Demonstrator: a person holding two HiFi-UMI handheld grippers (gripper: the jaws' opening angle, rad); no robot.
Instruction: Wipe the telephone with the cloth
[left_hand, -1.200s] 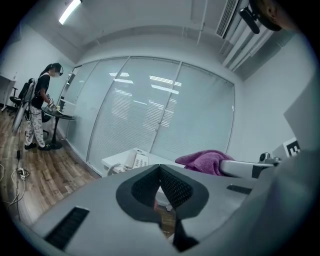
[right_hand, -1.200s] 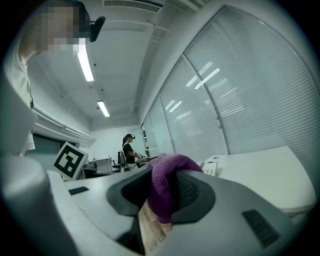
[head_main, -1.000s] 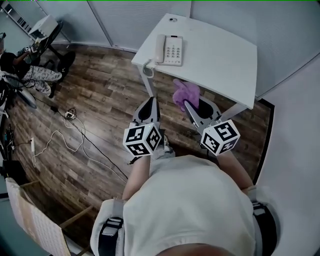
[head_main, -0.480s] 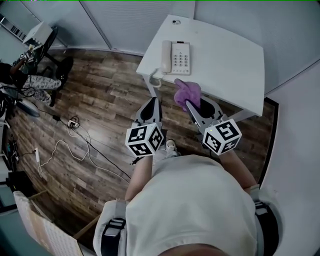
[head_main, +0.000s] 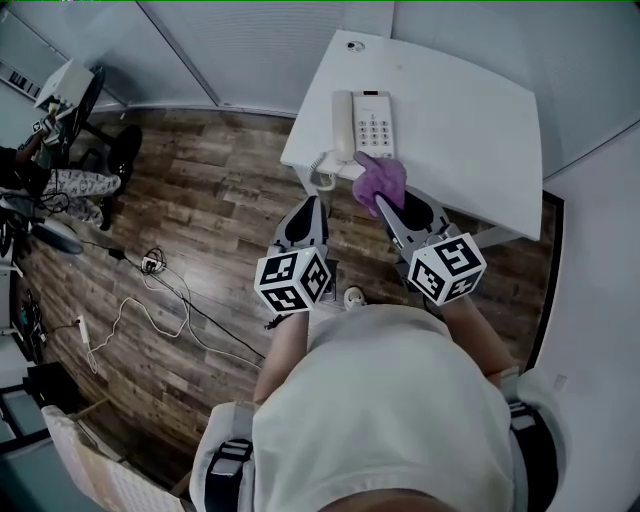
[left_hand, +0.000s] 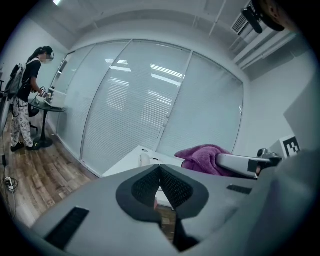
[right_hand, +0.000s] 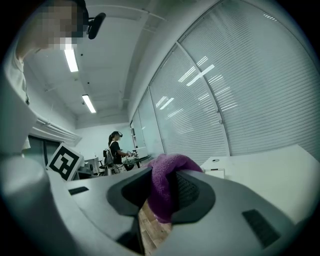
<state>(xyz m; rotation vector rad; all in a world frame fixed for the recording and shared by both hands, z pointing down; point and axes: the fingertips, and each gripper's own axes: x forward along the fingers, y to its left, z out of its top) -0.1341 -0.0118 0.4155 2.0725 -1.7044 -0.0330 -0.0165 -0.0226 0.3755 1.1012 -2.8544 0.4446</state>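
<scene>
A white telephone (head_main: 365, 125) with its handset on the left lies near the front left edge of the white table (head_main: 470, 110). My right gripper (head_main: 388, 204) is shut on a purple cloth (head_main: 378, 180), which bunches just over the table's near edge, right below the phone. That cloth (right_hand: 164, 187) fills the right gripper's jaws in the right gripper view. My left gripper (head_main: 308, 212) is shut and holds nothing, hanging over the floor left of the table leg. In the left gripper view (left_hand: 160, 175) the cloth (left_hand: 204, 159) shows to the right.
The phone's coiled cord (head_main: 322, 172) hangs off the table's left edge. Cables and a power strip (head_main: 150, 265) lie on the wooden floor to the left. A person (head_main: 60, 180) stands by a small table far left. A glass wall with blinds (left_hand: 150, 100) runs behind the table.
Both grippers have moved forward toward the table. The cloth now reaches the table's near edge just below the phone.
</scene>
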